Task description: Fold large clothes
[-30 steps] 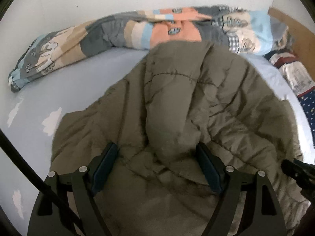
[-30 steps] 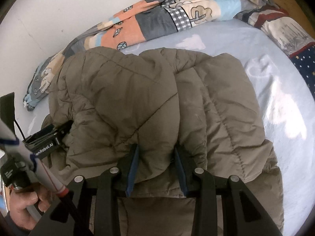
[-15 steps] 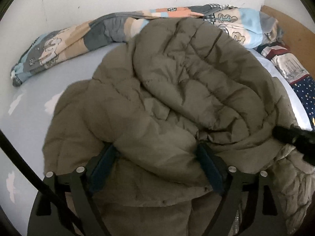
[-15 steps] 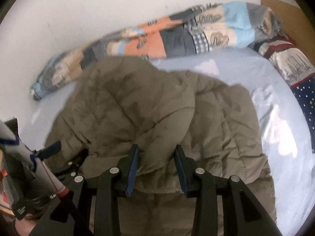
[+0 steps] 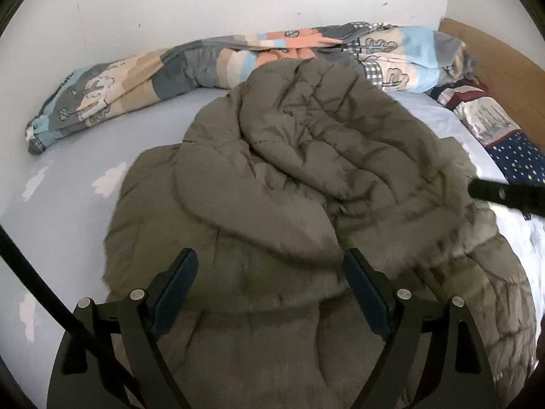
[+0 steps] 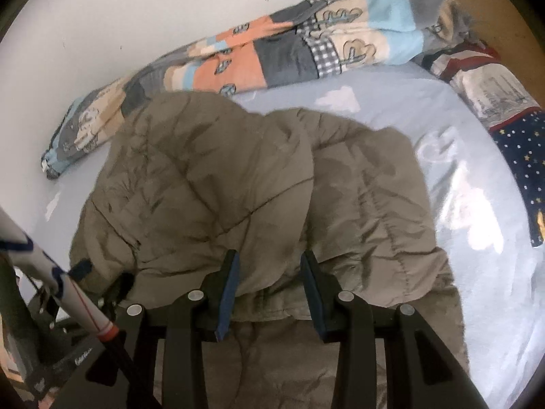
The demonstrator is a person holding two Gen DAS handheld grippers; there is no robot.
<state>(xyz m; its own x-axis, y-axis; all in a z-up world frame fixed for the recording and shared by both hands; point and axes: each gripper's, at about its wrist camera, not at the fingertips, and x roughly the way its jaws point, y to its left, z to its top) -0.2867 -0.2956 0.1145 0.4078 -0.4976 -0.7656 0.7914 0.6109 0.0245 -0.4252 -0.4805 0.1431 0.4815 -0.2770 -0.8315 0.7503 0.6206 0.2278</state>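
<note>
An olive quilted puffer coat lies bunched on the light blue bed sheet, its far half folded back toward me. It also fills the right wrist view. My left gripper has its jaws wide apart, with a thick fold of the coat lying between them. My right gripper has its jaws partly closed around a bunched fold of the coat's near edge. The right gripper's tip shows at the right edge of the left wrist view.
A rolled patchwork duvet lies along the white wall at the back. A patterned pillow and a wooden headboard are at the right. A white handle and dark gear stand at the lower left of the right wrist view.
The coat's far part was lifted and folded over toward me, then settled lower. Both grippers drew back slightly with the fabric.
</note>
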